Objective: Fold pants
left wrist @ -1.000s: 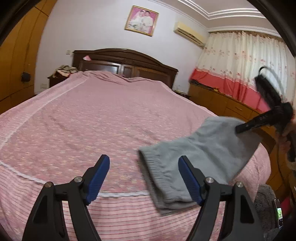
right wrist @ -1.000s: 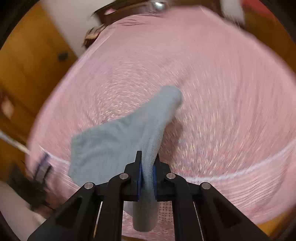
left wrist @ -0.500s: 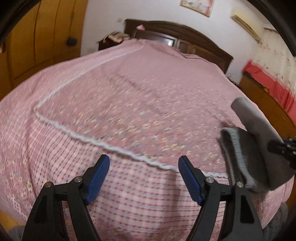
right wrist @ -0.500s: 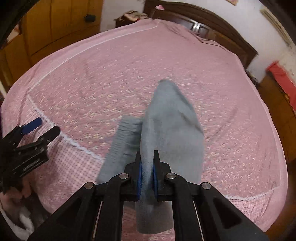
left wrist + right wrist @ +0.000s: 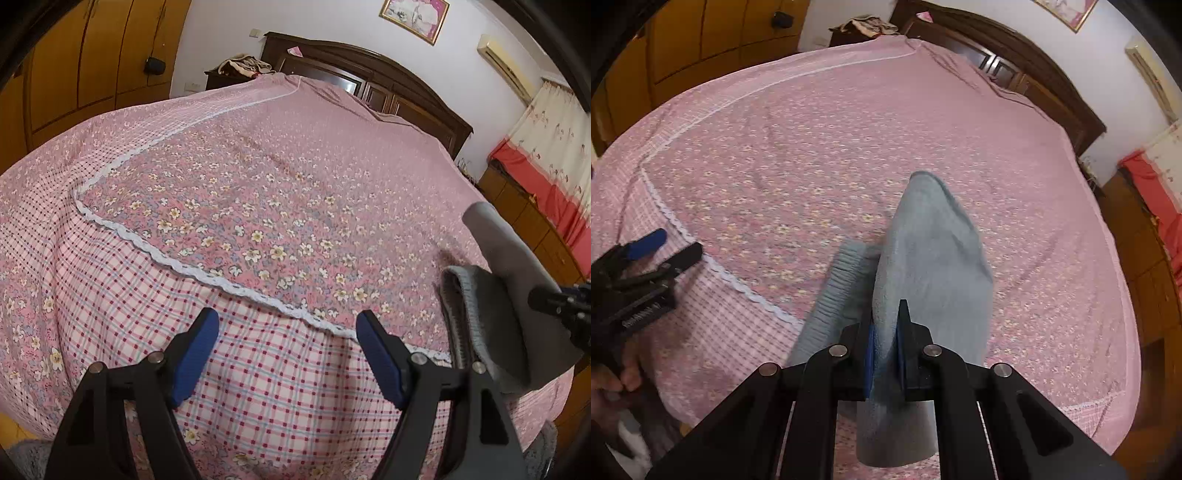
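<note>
The grey pants [image 5: 934, 251] hang partly lifted over the near edge of the pink floral bed [image 5: 849, 129], ribbed waistband [image 5: 834, 291] on the left side. My right gripper [image 5: 885, 347] is shut on a fold of the grey cloth. In the left wrist view the pants [image 5: 495, 295] sit at the far right, with the right gripper's black tip [image 5: 554, 299] beside them. My left gripper [image 5: 286, 350] stands open over the bed's checked front border, nothing between its blue pads [image 5: 195, 354]. It appears at the left edge of the right wrist view as the left gripper [image 5: 661, 247], held by a hand.
A dark wooden headboard [image 5: 369, 70] and a nightstand with clothes [image 5: 240, 70] stand at the far end. Wooden wardrobes [image 5: 92, 62] line the left wall. A low cabinet [image 5: 535, 229] under red-and-cream curtains runs along the right side.
Both grippers swung left and tilted down toward the bed. The pants, flat and spread before, are now drawn up into a fold by the right gripper. Little moved in the last half second.
</note>
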{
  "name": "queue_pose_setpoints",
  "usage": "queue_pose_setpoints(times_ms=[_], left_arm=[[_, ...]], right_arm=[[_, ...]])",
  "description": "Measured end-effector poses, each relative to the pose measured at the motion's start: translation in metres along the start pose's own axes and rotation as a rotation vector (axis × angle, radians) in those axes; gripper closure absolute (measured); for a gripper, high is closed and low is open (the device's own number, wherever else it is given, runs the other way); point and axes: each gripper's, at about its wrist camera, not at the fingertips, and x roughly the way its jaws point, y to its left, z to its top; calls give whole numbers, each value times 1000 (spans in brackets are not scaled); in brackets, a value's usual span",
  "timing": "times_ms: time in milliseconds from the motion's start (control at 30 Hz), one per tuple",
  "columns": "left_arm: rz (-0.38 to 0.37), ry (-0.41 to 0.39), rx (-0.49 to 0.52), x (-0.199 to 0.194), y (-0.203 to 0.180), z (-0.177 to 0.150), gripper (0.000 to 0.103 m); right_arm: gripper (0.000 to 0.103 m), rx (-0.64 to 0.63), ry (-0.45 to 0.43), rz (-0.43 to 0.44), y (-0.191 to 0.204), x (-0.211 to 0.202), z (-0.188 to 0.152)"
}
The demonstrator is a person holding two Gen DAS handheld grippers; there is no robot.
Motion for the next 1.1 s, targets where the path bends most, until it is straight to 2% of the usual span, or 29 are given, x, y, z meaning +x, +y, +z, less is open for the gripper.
queue_pose_setpoints(times_ms=[200, 333, 400, 433, 533, 600, 667, 833, 900, 967, 1033, 1067, 1100], left_arm=[[-2, -3, -1, 1, 0, -2, 23], [8, 0, 1, 7, -4, -6, 23], [7, -10, -2, 8, -8, -6, 23], [4, -12, -3, 8, -9, -5, 23], [4, -11, -3, 9, -10, -3, 23], [3, -15, 5, 10, -14, -3, 23], [-14, -21, 13, 7, -24, -3, 23], [-187, -70, 59, -19, -74, 2, 23], [-267, -100, 96, -33, -104, 10, 23], [-372, -110, 127, -40, -136, 19, 23], [-457, -67, 151, -33, -165, 27, 23], [-490, -25, 172, -25, -181, 29, 28], [-488, 11, 188, -16, -193, 28, 38]], right_arm=[[91, 0, 57, 48, 12, 23, 1], [85, 17, 94, 109, 17, 35, 1], [80, 56, 90, 208, 14, 32, 3], [75, 93, 87, 313, 11, 29, 5], [75, 194, 41, 541, -8, 12, 3], [73, 224, 5, 570, -25, -1, -2], [67, 224, -17, 519, -47, -11, -12], [66, 205, -4, 330, -114, -11, -60], [66, 239, 10, 313, -139, -9, -81], [66, 291, 19, 338, -165, -5, -101], [66, 337, 1, 399, -183, 1, -112], [66, 346, -10, 437, -186, 5, -113], [66, 348, -27, 497, -187, 12, -111]])
